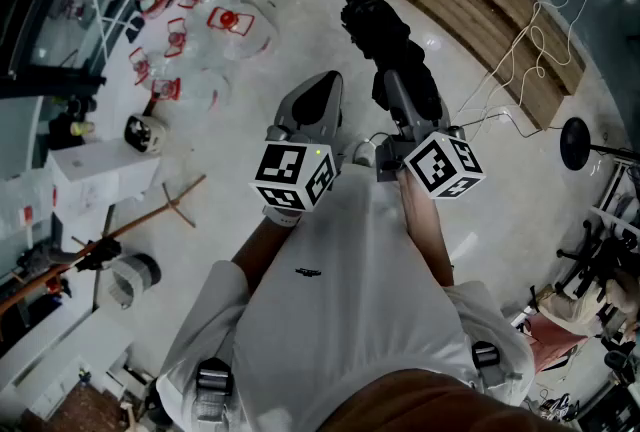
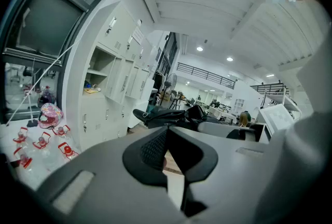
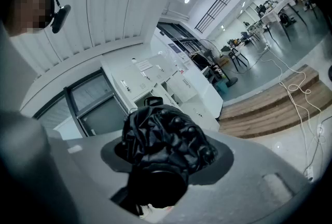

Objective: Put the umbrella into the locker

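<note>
The right gripper (image 1: 405, 88) clamps the folded black umbrella (image 1: 372, 15), held out short of the white lockers (image 2: 116, 80). One open compartment (image 2: 101, 68) holds a yellowish item (image 2: 92, 90). The left gripper (image 1: 320, 92), jaws together, holds nothing.

text: none legible | locker doors (image 3: 136, 82): stickers (image 3: 142, 65) too small to read (mere pale patches) | brands: none

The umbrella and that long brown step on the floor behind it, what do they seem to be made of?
The umbrella looks like thin black woven fabric, probably nylon or polyester, slightly glossy: it bunches into soft folds that catch the light. The step looks like matte brown wooden boards, with parallel plank lines running along it, though wood-look laminate cannot be ruled out.
</note>
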`<state>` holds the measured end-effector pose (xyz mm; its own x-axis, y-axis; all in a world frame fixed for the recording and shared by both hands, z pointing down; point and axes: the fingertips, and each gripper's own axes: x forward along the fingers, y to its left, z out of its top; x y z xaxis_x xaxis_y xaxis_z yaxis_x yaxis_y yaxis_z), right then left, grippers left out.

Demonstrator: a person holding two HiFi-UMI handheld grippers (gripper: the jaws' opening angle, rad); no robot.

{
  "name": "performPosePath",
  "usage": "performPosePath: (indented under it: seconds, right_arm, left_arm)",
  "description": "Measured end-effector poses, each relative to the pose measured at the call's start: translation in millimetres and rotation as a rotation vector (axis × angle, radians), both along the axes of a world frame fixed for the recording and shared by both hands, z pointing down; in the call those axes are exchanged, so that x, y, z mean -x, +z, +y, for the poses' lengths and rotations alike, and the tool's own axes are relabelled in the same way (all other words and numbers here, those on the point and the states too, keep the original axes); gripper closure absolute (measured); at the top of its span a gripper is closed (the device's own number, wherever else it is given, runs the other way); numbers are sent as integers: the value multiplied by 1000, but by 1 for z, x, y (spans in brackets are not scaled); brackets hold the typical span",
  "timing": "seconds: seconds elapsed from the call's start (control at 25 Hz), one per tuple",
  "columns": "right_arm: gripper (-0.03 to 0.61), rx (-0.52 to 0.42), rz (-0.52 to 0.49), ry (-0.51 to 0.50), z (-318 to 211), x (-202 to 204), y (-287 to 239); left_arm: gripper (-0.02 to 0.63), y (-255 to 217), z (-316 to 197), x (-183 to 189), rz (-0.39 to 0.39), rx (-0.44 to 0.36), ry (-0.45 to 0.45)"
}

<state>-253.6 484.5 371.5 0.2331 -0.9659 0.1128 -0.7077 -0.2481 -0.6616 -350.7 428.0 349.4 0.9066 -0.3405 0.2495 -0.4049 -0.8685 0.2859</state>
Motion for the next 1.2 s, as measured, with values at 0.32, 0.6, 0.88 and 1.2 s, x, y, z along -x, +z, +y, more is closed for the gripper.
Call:
performPosePath:
  seconds: [0.32, 0.6, 0.88, 1.2]
  right_arm:
    - [327, -5, -33, -45, 1, 4, 0]
    - [327, -26, -60, -47, 9, -8, 1]
    - [327, -40, -49, -59, 26, -26, -3]
    - [325, -61, -123, -77, 37, -46, 6]
  left_arm:
    - [600, 2, 5, -8, -7, 8, 6]
    - [601, 8, 14, -24, -19, 13, 13]
    - [600, 7, 33, -45, -15, 1, 12]
    - [600, 25, 47, -61, -48, 14, 14]
